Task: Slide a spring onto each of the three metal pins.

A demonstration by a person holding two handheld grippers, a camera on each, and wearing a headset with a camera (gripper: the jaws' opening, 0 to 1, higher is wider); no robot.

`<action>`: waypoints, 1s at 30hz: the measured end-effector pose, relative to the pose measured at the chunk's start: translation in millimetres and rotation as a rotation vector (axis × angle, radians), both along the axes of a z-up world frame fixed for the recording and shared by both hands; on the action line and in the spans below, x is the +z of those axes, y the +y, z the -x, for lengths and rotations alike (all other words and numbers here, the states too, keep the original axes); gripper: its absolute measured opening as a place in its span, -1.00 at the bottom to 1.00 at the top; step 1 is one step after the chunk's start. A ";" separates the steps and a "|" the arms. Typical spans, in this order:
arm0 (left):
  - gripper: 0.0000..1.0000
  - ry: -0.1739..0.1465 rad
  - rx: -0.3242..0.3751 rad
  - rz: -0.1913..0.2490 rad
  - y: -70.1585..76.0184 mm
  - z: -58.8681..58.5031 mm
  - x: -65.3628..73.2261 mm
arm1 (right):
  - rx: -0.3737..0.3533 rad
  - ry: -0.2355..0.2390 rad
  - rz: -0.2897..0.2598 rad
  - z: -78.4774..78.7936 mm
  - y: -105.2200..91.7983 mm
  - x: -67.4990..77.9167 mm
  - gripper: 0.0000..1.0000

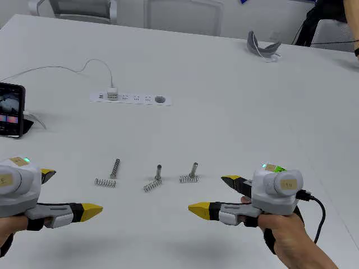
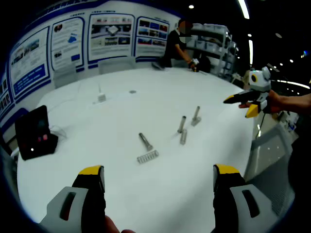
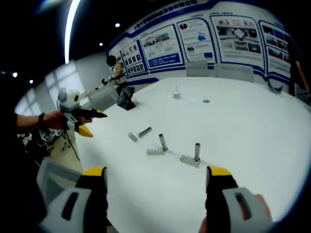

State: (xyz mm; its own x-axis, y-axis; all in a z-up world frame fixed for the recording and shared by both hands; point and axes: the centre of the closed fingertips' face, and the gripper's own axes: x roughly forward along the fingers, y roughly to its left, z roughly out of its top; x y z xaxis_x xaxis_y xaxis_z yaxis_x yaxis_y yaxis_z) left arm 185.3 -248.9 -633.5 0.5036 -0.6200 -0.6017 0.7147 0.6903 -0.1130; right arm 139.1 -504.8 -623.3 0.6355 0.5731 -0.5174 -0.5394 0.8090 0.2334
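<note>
Three short metal pins (image 1: 115,167) (image 1: 158,172) (image 1: 193,170) lie in a row on the white table (image 1: 235,112). A loose spring rests beside each: left (image 1: 105,182), middle (image 1: 152,185), right (image 1: 189,179). No spring sits on a pin. My left gripper (image 1: 70,191) hovers open at the near left, well short of the row. To the near right of the row, my right gripper (image 1: 213,194) is open and holds nothing. The left gripper view has the pins (image 2: 181,124) ahead of its own wide jaws. In the right gripper view a pin (image 3: 197,150) and its spring (image 3: 189,160) lie just ahead.
A white power strip (image 1: 130,98) with a plugged charger and cable lies beyond the pins. A dark screen device (image 1: 11,109) stands at the left edge. A grey curved object (image 1: 262,46) rests far right. Chairs line the far side. A person (image 2: 177,41) stands beyond the table.
</note>
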 end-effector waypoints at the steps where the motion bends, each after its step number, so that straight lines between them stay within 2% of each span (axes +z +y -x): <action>1: 0.88 -0.001 0.000 -0.003 0.5 -0.2 0.0 | 0.002 0.002 -0.001 0.3 0.2 -0.2 0.69; 14: 0.88 0.006 0.014 0.014 2.0 0.3 -0.5 | 0.021 0.001 -0.004 0.3 3.1 0.8 0.64; 17: 0.88 0.007 0.016 0.013 2.2 -0.3 -0.8 | 0.022 -0.006 0.003 -0.6 2.9 1.2 0.69; 19: 0.87 0.008 0.022 0.018 2.3 -1.9 -0.4 | 0.019 -0.012 -0.018 -0.8 4.2 3.9 0.69; 22: 0.85 0.011 0.031 0.023 2.2 -5.4 -0.4 | 0.009 -0.012 -0.022 -0.4 3.0 3.7 0.71; 30: 0.85 0.016 0.019 0.034 -9.0 -15.2 -1.4 | -0.006 -0.010 -0.009 5.6 -0.8 0.6 0.72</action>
State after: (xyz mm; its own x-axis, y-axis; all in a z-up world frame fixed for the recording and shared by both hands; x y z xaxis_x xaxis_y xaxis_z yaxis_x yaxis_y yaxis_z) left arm 200.5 -257.9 -634.9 0.5062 -0.6303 -0.5887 0.6990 0.6996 -0.1480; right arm 133.5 -505.6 -622.7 0.6442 0.5733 -0.5064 -0.5365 0.8105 0.2352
